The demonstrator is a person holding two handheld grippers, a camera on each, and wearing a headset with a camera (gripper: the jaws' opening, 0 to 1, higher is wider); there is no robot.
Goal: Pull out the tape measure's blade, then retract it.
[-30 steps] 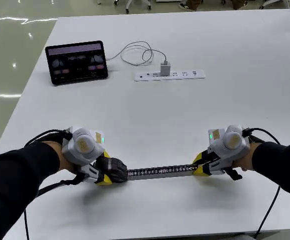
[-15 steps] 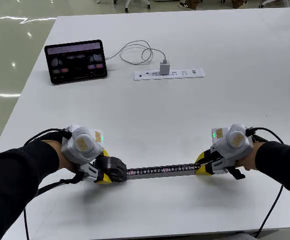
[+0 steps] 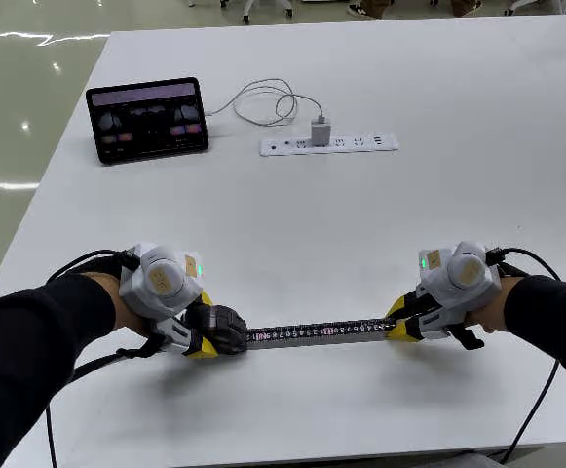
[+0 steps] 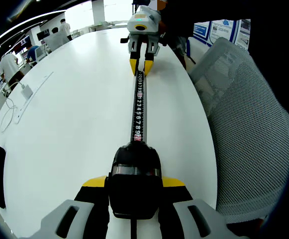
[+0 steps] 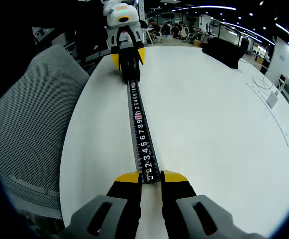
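head view looking down, gripper views low, facing each other along the blade

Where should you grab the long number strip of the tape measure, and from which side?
Grab the blade at its free tip, coming along its length from the end opposite the black case. It stretches thin and flat along the table, so the tip probably pinches easiest; the right gripper holds it there.

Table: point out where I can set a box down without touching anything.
Widest bare patch: mid-table, between the power strip and the blade. The table's right side, past the strip, is bare too. Crowded: far left, with tablet and cable; and the near line, where the left gripper holds the case and the right gripper the blade.
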